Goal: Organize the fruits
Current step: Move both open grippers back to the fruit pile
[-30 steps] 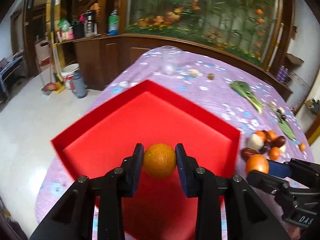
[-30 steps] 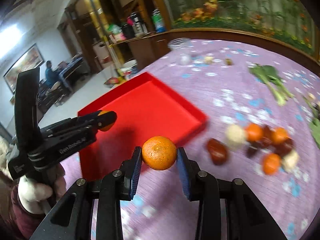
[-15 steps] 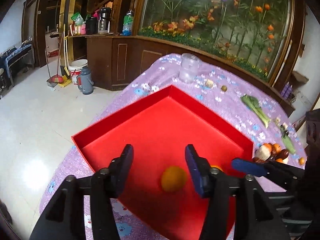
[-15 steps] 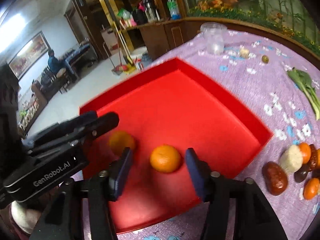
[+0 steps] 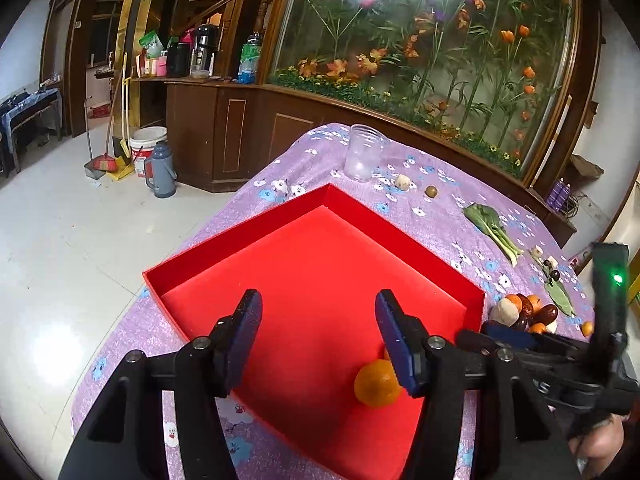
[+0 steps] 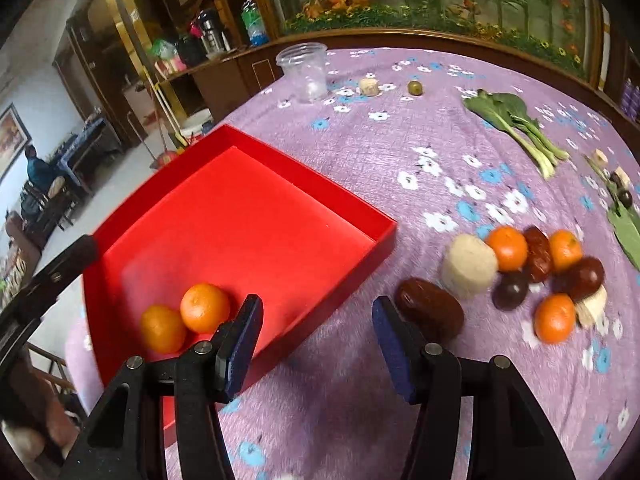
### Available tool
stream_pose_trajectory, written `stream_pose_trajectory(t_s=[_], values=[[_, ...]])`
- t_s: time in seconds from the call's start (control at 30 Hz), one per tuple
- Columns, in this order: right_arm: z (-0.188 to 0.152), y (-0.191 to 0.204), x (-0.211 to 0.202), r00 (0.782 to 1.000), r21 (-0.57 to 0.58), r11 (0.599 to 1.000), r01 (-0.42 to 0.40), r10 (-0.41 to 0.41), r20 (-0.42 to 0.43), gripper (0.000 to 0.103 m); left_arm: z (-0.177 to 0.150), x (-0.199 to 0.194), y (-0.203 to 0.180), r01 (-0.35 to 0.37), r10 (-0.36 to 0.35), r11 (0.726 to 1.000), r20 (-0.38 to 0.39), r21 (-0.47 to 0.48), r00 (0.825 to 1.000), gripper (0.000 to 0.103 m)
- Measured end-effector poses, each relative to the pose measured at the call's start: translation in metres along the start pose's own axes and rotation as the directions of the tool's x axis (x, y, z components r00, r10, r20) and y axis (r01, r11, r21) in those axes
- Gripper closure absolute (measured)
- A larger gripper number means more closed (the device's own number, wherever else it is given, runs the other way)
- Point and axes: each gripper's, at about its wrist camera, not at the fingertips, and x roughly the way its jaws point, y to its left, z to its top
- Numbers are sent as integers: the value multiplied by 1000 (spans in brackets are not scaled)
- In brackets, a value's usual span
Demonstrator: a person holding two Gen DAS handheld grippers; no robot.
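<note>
Where an orange was clamped by each gripper a second ago, both oranges are now seen touching in the red tray; the left gripper and right gripper have been released, apparently empty.

The left gripper, its jaws just opened and empty, hangs over the red tray holding an orange.

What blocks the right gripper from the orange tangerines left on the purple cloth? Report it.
The dark red date lies just ahead of the open right gripper; it and the pale beige chunk sit before the orange tangerines.
</note>
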Motion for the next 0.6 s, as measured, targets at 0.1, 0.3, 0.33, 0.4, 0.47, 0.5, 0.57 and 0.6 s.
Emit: stream_pose_trajectory(t_s=[0.1,0.3,0.33,0.4,0.47,0.5,0.57,0.6], values=[[11,8,14,1000,-75,997,21,-21,-4,51,-1,2,3,3,-3,1000,-10,-7,1000,45],[26,6,35,998,-174,983,55,-58,-13,57,0,2,5,-1,1,1000,-13,-19,1000,45],[28,6,37,998,-176,983,48,-52,-20,57,0,2,5,-2,2,1000,-12,-16,1000,45],[30,-2,31,1000,-129,992,8,-10,-10,57,2,-1,4,-4,4,1000,-3,-8,1000,43],[29,-14,10,999,-65,997,-40,42,28,57,3,-4,0,-1,1,1000,4,-1,1000,40],[27,-19,-1,997,-53,997,-53,55,47,56,3,-6,-3,4,-4,1000,7,5,1000,39],[21,-36,-28,994,-32,998,-55,58,95,49,3,-9,-12,21,-21,999,12,26,1000,38],[19,-46,-40,992,-17,999,-49,51,118,46,2,-11,-18,27,-27,999,13,36,1000,35]])
